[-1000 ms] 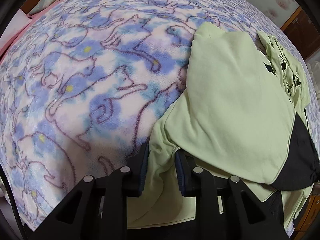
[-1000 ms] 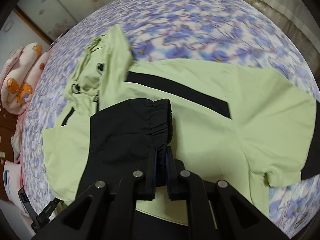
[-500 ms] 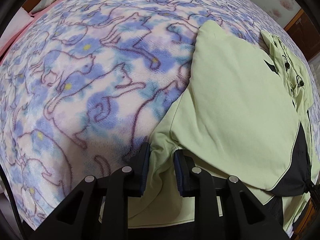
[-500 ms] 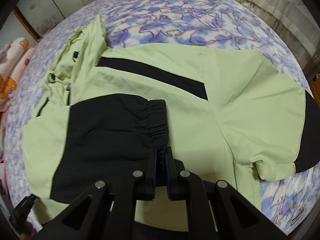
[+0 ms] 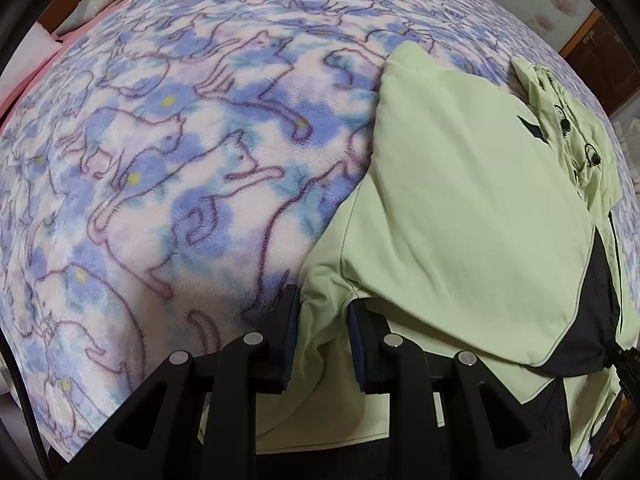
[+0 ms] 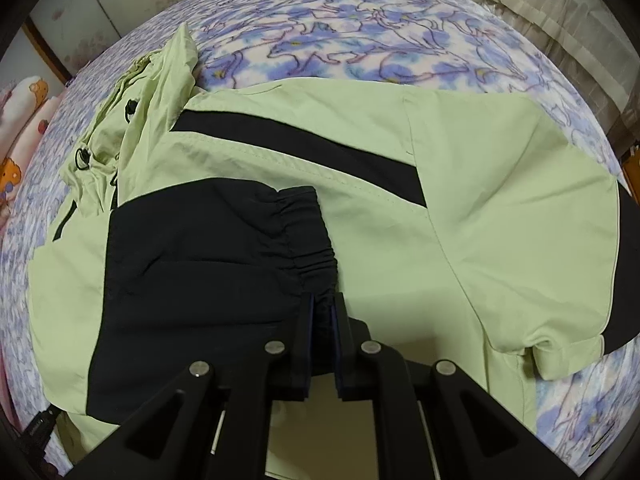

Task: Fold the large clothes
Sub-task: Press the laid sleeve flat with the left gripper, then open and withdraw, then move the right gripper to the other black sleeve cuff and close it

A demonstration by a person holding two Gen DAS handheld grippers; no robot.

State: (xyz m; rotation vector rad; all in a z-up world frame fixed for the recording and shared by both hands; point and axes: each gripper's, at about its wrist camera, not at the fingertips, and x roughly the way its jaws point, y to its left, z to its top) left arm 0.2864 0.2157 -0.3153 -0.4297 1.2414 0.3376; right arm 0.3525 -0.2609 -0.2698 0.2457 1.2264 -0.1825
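Observation:
A light green jacket (image 5: 460, 208) with black panels lies on the bed, and it also shows in the right wrist view (image 6: 500, 208). Its hood (image 6: 160, 80) lies at the far left. My left gripper (image 5: 323, 308) is shut on a bunched green fold of the jacket at its near edge. My right gripper (image 6: 323, 304) is shut on the black elastic cuff (image 6: 308, 240) of a sleeve (image 6: 200, 280) folded across the jacket's front.
The bed is covered by a blue and white fleece blanket with cat outlines (image 5: 160, 160). Pink pillows (image 6: 24, 120) lie at the far left. Sliding doors (image 6: 100, 4) and a curtain (image 6: 560, 12) stand behind the bed.
My right gripper has carried the black cuff down onto the jacket's front, and the sleeve now lies flatter. My left gripper keeps its hold; the green fold has settled flatter.

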